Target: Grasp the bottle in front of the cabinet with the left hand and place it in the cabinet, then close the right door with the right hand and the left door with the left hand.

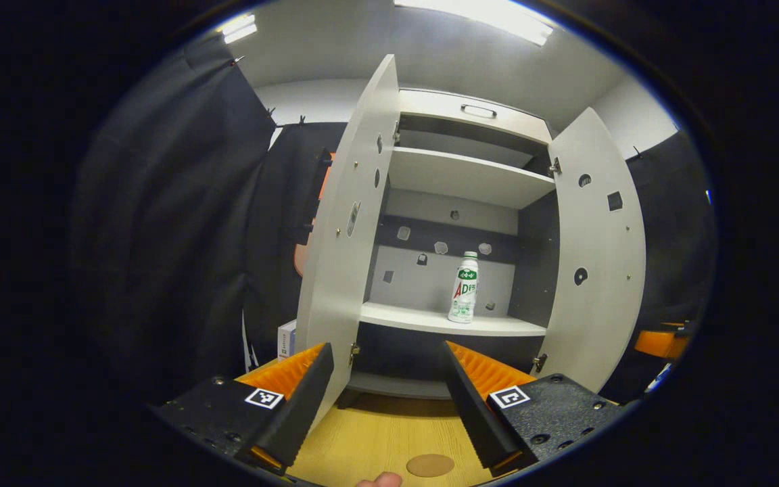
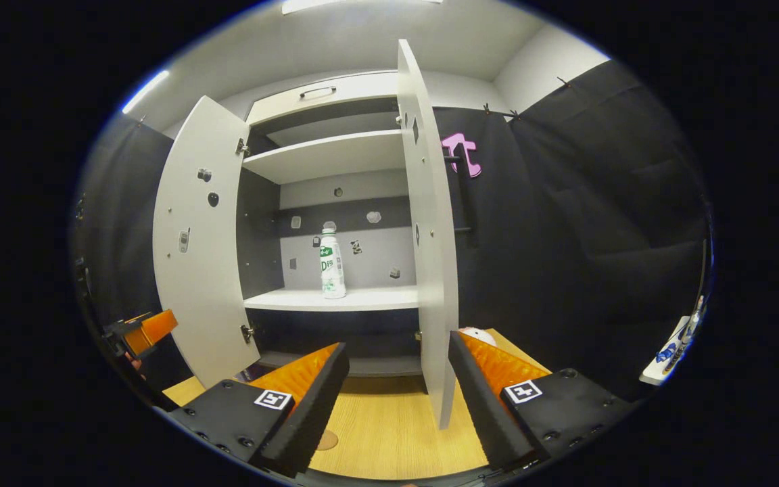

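Left gripper view, bottle (image 1: 463, 287) on shelf (image 1: 416, 318), beyond open gripper (image 1: 386, 379)

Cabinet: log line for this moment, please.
white plastic bottle: upright on shelf | both white cabinet doors: open | left claw: open | right claw: open

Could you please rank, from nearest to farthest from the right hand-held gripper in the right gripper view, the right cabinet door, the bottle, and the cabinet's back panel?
1. White right cabinet door: open, its edge just ahead of the right hand-held gripper.
2. White plastic bottle: upright on the middle shelf.
3. Grey back panel: behind the bottle.
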Demonstrator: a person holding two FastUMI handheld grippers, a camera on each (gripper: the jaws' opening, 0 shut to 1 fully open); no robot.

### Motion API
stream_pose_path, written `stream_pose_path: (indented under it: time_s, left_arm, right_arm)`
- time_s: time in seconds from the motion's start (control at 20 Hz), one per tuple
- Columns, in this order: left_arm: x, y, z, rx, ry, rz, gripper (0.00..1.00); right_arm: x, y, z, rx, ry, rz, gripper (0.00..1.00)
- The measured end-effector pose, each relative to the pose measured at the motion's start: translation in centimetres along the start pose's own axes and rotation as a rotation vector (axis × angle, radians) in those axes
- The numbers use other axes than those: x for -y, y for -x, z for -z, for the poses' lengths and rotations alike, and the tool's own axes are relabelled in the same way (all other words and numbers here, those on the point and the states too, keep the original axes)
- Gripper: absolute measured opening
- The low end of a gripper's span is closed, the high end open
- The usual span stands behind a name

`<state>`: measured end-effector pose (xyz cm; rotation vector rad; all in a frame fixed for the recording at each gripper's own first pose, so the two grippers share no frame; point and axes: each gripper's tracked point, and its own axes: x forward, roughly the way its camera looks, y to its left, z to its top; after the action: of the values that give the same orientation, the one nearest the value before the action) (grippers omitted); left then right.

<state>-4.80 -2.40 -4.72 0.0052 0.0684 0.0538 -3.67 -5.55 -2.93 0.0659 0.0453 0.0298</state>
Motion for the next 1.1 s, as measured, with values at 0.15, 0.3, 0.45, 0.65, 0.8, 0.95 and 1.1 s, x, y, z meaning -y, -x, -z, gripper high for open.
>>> stream_pose_path:
  time_s: [0.15, 0.3, 0.45, 0.65, 0.8, 0.95, 1.1]
  left_arm:
    - [2.2, -0.1, 0.1, -0.003, -0.012, 0.043, 0.96]
    - [4.8, -0.2, 0.5, -0.02, 0.025, 0.112, 0.95]
    - [6.3, 0.0, 1.0, -0.043, 0.088, 0.161, 0.95]
    - [4.7, 0.2, 0.9, -0.046, 0.07, 0.132, 0.96]
    - [3.3, 0.6, 0.8, -0.043, 0.068, 0.107, 0.96]
    - [2.3, 1.0, 1.0, -0.046, 0.068, 0.085, 0.96]
    - [1.3, 1.2, 1.4, -0.051, 0.073, 0.061, 0.96]
  right_arm:
    - [4.3, -0.3, -4.1, 0.072, 0.0, 0.073, 0.98]
    - [9.8, -0.7, -9.7, 0.142, 0.001, 0.167, 0.98]
    - [12.8, -2.7, -15.0, 0.176, -0.016, 0.18, 0.98]
    - [13.1, -6.0, -19.0, 0.191, -0.032, 0.146, 0.98]
    - [14.2, -9.1, -19.8, 0.194, 0.02, 0.171, 0.98]
    - [14.4, -11.5, -18.5, 0.157, 0.025, 0.17, 0.98]
    - [14.7, -11.7, -18.3, 0.174, 0.015, 0.192, 0.96]
